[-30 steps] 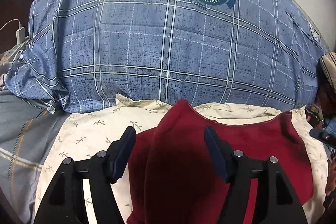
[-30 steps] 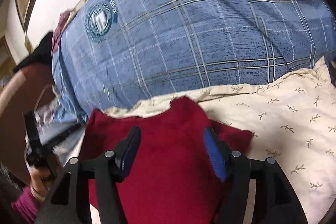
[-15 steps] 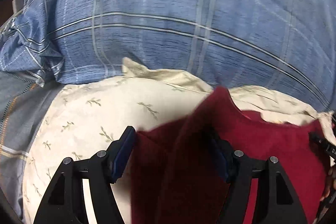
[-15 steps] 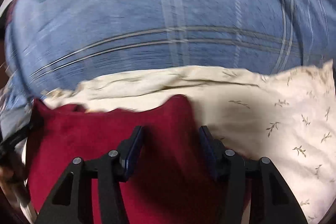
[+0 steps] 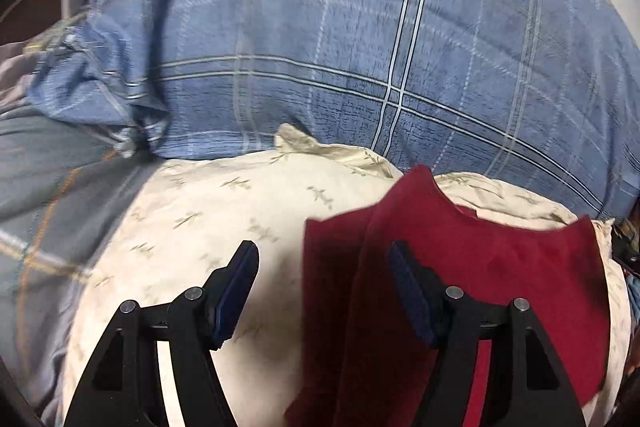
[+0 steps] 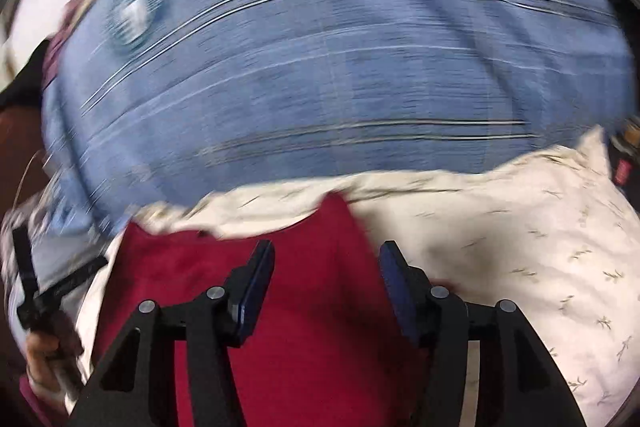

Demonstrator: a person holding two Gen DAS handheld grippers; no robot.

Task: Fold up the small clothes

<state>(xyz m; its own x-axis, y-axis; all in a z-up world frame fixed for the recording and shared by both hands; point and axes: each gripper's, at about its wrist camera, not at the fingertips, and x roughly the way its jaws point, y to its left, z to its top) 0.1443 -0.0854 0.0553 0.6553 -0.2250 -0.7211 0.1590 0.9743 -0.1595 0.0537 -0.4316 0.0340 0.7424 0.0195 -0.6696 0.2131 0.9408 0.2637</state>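
Red cloth, a small garment (image 5: 500, 267), lies on a cream pillow (image 5: 224, 211) printed with little sprigs, in front of a big blue checked quilt (image 5: 360, 47) that rises behind it. The left gripper (image 5: 324, 287) hovers over the garment's left edge with its jaws well apart: the right pad sits against a raised ridge of the red fabric, while the left pad stands over bare pillow, so nothing is pinched. The right gripper (image 6: 326, 287) hangs above the garment's right part (image 6: 304, 307), about half open, with red cloth showing between the pads but no sign that they press on it; this view is smeared by motion, so fine contact is hard to judge. Risk lies chiefly in the grasp. With one left pad off the cloth, a closing pinch could catch the pillow cover along with the garment, or only a single loose layer of the ridge, and the fold would drag crooked. Soft fabric like this sags and slides, so a shallow bite may slip out midway. The pillow's rounded, yielding top gives no firm base, and pressing down could bunch the cloth rather than flatten it. At the left rim of the right view the person's hand (image 6: 44, 355) holds the other tool close by, so the two grippers could crowd each other over so small a piece.
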